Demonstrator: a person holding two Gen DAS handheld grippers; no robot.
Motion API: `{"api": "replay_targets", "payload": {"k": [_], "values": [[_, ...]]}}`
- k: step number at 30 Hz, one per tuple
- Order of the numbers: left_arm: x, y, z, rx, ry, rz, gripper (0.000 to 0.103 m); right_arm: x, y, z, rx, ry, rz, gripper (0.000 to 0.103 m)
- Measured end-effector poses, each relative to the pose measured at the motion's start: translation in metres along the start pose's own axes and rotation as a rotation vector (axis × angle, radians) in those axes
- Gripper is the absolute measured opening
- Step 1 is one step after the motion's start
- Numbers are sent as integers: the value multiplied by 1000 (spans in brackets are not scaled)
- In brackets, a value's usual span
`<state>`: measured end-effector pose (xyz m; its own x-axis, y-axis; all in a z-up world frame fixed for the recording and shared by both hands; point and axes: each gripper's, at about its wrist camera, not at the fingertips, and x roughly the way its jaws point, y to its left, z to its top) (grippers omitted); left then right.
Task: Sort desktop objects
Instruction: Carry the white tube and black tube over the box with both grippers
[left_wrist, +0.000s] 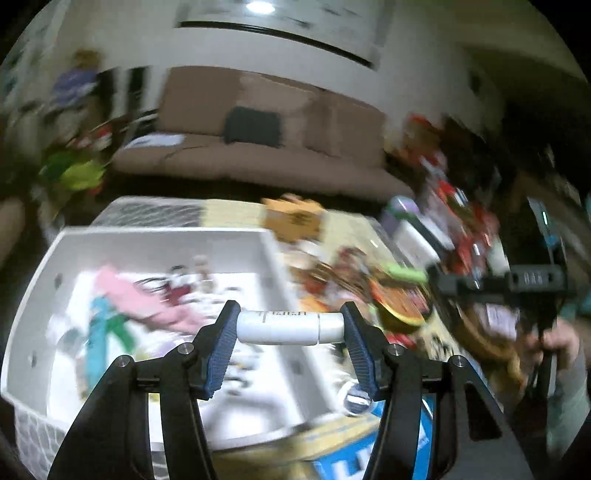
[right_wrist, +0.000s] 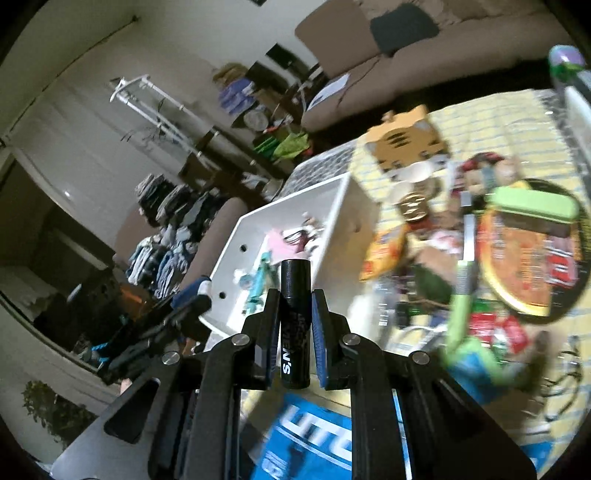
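My left gripper (left_wrist: 290, 326) is shut on a white tube (left_wrist: 288, 326), held crosswise above the white bin (left_wrist: 155, 236). The bin holds a pink item (left_wrist: 136, 295), a teal and green item (left_wrist: 99, 332) and other small things. My right gripper (right_wrist: 295, 325) is shut on a black tube (right_wrist: 294, 325), held lengthwise between the fingers, in front of the same white bin (right_wrist: 343, 192). The right gripper also shows at the right of the left wrist view (left_wrist: 509, 284). The left gripper shows at the left of the right wrist view (right_wrist: 184, 306).
A yellow checked tablecloth (right_wrist: 491, 122) carries a tiger-faced box (right_wrist: 406, 144), a round tray with snack packets (right_wrist: 528, 254), a green case (right_wrist: 532, 206), a green-handled tool (right_wrist: 461, 295) and a blue box (right_wrist: 314, 443). A brown sofa (left_wrist: 258, 147) stands behind the table.
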<state>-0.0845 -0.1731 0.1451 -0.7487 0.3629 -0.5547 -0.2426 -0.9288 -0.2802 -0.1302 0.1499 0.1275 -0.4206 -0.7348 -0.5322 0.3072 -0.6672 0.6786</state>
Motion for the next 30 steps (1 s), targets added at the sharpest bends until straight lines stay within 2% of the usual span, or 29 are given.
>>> {"api": "replay_targets", "payload": {"k": [4,8,10,12,14,16,18,23,30], "values": [[-1,67,-4,-192,-15,10,58,45,29,12,-23,48,2,16],[16,100,-9,-269,22,-1,58,101,58,22,-53,100,-16,16],[25,109,-12,-295,26,-16,58,124,65,24,-58,117,-23,16],[31,118,-17,-304,27,6,58,144,68,25,-52,134,-37,15],[37,133,-23,-357,36,1,58,163,68,27,-54,149,-67,15],[43,143,-26,-406,33,-18,58,183,66,32,-58,164,-104,15],[46,144,-24,-407,29,-17,58,206,62,40,-62,173,-167,16],[67,151,-22,-439,74,-31,58,251,46,52,-69,217,-301,16],[95,144,-25,-407,147,-34,58,292,31,66,-100,282,-499,16]]}}
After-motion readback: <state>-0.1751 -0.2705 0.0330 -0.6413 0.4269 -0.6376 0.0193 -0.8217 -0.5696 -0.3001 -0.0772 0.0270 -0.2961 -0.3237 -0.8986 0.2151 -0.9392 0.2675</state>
